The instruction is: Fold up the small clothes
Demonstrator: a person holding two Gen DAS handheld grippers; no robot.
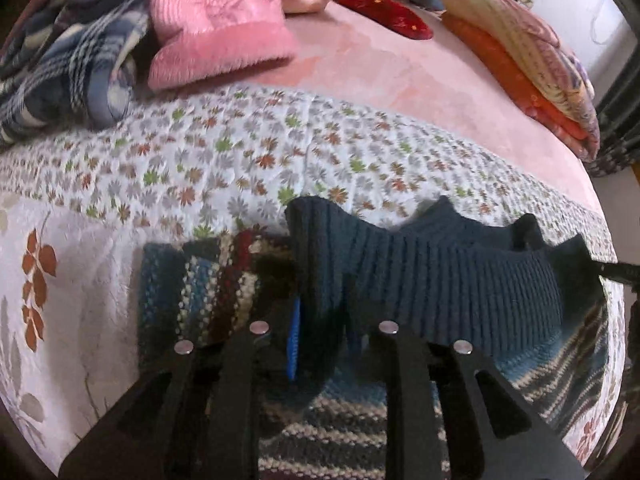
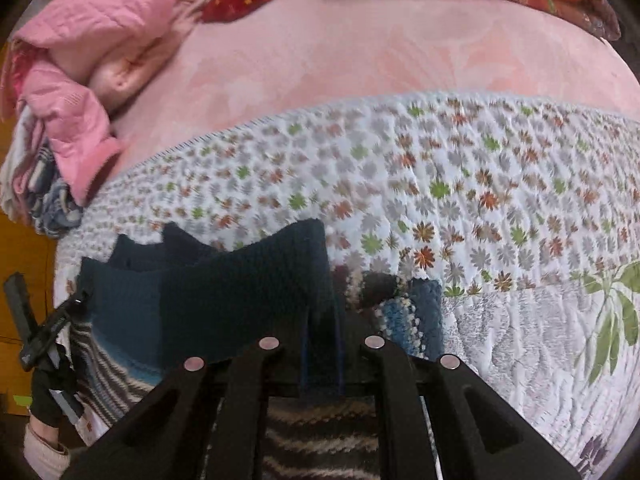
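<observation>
hanging between both hand-held grippers (image 1: 320,320) (image 2: 322,344): sweater (image 1: 440,280)

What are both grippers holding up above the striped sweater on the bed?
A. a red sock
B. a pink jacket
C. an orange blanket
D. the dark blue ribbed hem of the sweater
D: the left gripper and the right gripper each pinch the dark blue ribbed hem, lifted over the striped sweater.

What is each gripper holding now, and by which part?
Both hold the striped knit sweater by its dark blue ribbed band: the left gripper at one end, the right gripper at the other.
</observation>
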